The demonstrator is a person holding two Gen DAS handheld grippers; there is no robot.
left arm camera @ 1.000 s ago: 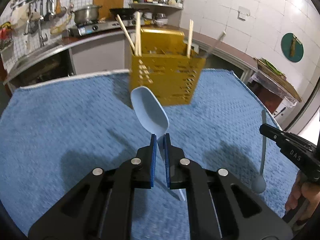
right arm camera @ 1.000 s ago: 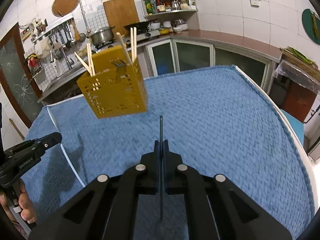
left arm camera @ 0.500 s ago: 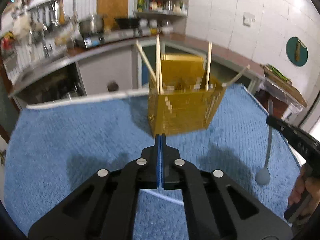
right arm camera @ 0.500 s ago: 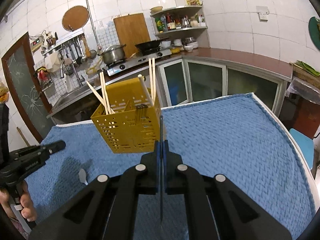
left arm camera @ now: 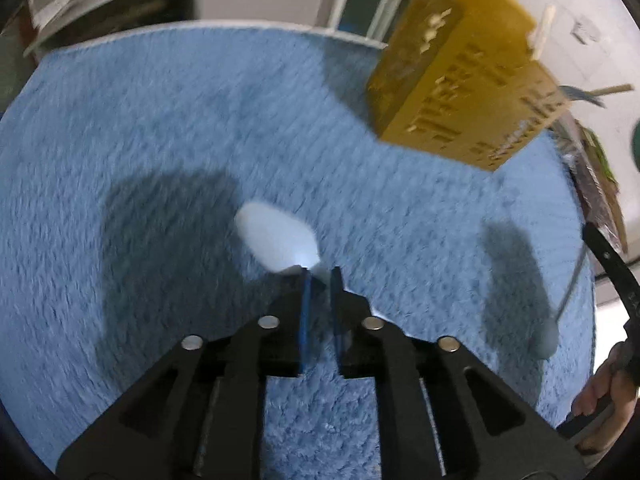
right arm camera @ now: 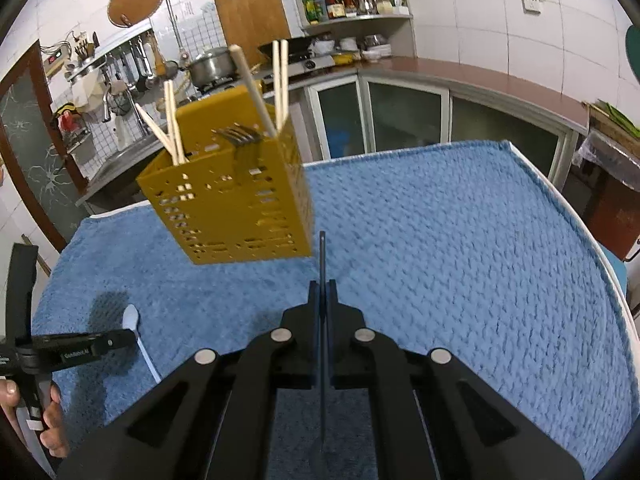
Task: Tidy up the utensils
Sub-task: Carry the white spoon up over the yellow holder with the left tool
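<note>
Left wrist view is showing the left gripper (left arm camera: 319, 276) pointing steeply down at the blue towel (left arm camera: 160, 128), its jaws opening with a narrow gap between the blue pads (left arm camera: 306, 312) — the pale blue spoon (left arm camera: 276, 236) is lying on the towel with its bowl just ahead of the fingertips, and motion blur keeps me from telling whether the handle is sitting in the gap. Up to the right the yellow utensil holder (left arm camera: 460, 92) is standing on the towel with wooden chopsticks (left arm camera: 540, 36) sticking out. Right wrist view is showing the right gripper (right arm camera: 322, 286) with its jaws pressed together, pinching the thin dark handle of a long spoon (right arm camera: 322, 256), which is pointing toward the holder — there a fork (right arm camera: 240, 136) is resting among the chopsticks. A hand (right arm camera: 52, 420) is gripping the left tool's handle at the lower left.
</note>
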